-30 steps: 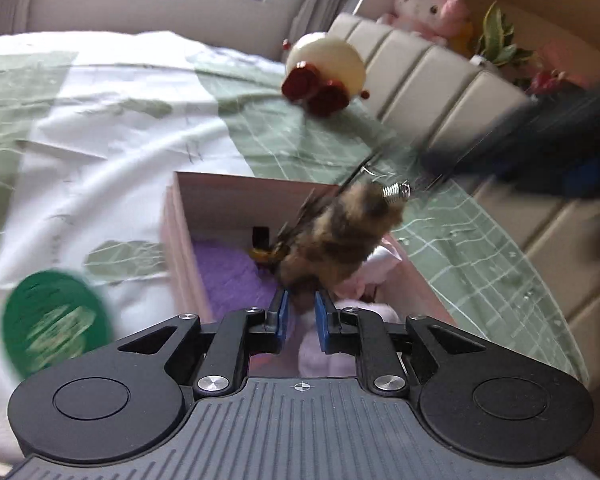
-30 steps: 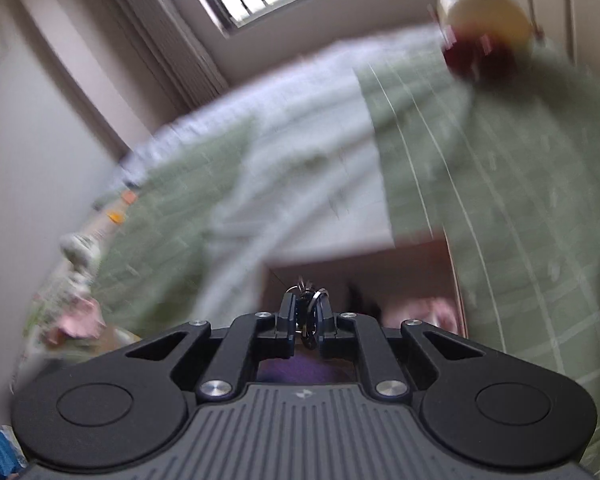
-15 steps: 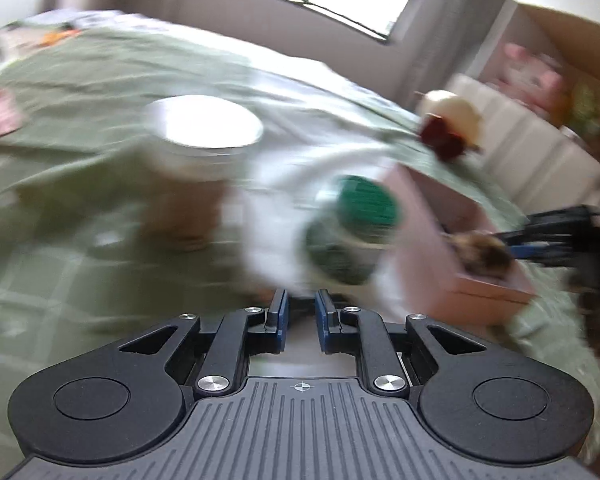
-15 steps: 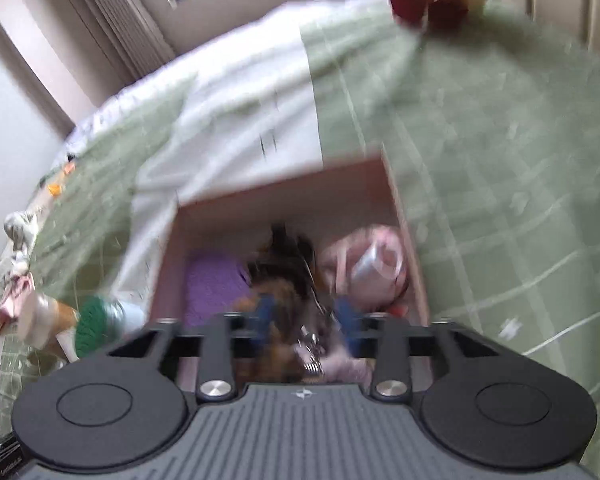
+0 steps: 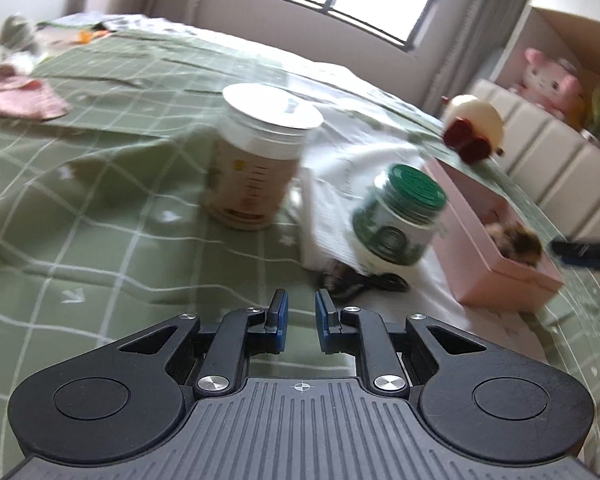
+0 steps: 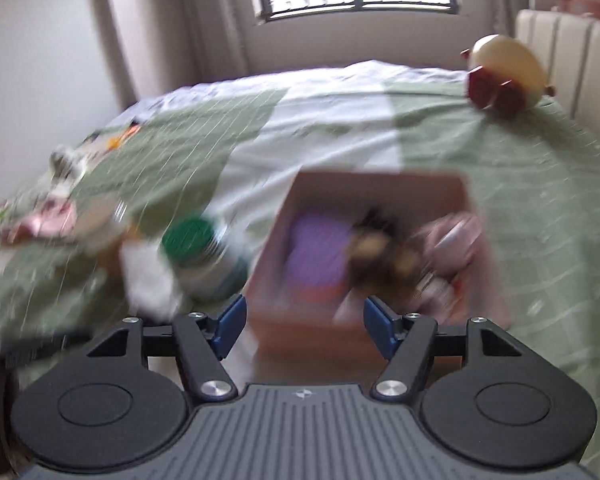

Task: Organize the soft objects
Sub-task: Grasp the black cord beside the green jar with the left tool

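A pink box (image 5: 500, 248) stands on the green checked bedspread, also in the right wrist view (image 6: 380, 188). A brown furry toy (image 5: 516, 238) lies in it, blurred in the right wrist view (image 6: 380, 252), beside a purple soft thing (image 6: 320, 248) and a pink one (image 6: 456, 240). My left gripper (image 5: 299, 310) is nearly shut and empty, left of the box, near a black cord (image 5: 364, 282). My right gripper (image 6: 304, 320) is open and empty, just in front of the box.
A green-lidded jar (image 5: 400, 216) and a white-lidded tub (image 5: 256, 168) stand left of the box. A cream and red plush (image 5: 474, 128) lies by the padded headboard (image 5: 548, 160). Pink cloth (image 5: 16, 96) lies at far left.
The brown toy left my left gripper, passed to the right one and now lies in the box. My right gripper opened and drew back. My left gripper swung left toward the jars.
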Demonstrator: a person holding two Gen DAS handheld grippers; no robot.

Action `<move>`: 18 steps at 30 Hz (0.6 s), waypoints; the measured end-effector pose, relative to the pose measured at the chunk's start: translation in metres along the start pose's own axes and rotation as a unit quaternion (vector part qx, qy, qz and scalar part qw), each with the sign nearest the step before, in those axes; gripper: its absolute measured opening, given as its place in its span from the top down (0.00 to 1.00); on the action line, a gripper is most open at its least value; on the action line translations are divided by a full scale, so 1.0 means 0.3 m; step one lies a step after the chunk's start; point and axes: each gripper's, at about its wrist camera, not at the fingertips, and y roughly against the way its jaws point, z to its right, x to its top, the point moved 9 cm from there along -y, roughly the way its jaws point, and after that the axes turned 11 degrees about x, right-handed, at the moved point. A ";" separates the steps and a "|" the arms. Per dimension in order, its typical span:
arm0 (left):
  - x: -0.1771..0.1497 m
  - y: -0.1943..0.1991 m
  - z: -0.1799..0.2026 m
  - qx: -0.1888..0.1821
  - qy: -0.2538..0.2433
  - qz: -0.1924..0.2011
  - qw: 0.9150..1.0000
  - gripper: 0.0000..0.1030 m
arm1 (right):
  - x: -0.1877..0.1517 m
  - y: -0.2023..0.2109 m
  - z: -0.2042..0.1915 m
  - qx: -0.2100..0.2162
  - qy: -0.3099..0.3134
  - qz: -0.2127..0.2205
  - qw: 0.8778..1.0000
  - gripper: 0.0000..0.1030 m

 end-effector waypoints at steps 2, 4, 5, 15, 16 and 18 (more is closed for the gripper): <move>0.000 -0.002 0.040 -0.011 -0.017 0.004 1.000 0.84 | -0.089 -0.029 -0.049 0.000 0.014 -0.005 1.000 0.36; 0.017 -0.008 0.069 -0.020 -0.023 0.009 0.999 0.84 | -0.173 -0.059 -0.092 0.002 0.024 -0.009 1.000 0.36; 0.033 -0.019 0.075 -0.021 -0.019 0.013 1.000 0.84 | -0.202 -0.068 -0.112 0.003 0.027 -0.010 1.000 0.36; 0.113 -0.109 0.199 -0.066 -0.065 0.034 0.995 0.83 | -0.344 -0.106 -0.144 -0.008 0.060 0.008 0.998 0.21; 0.099 -0.114 0.235 -0.074 -0.105 0.028 0.991 0.82 | -0.344 -0.114 -0.138 -0.005 0.058 0.006 0.998 0.20; 0.074 -0.137 0.282 -0.064 -0.175 0.020 0.982 0.82 | -0.342 -0.115 -0.131 -0.002 0.056 0.007 0.998 0.20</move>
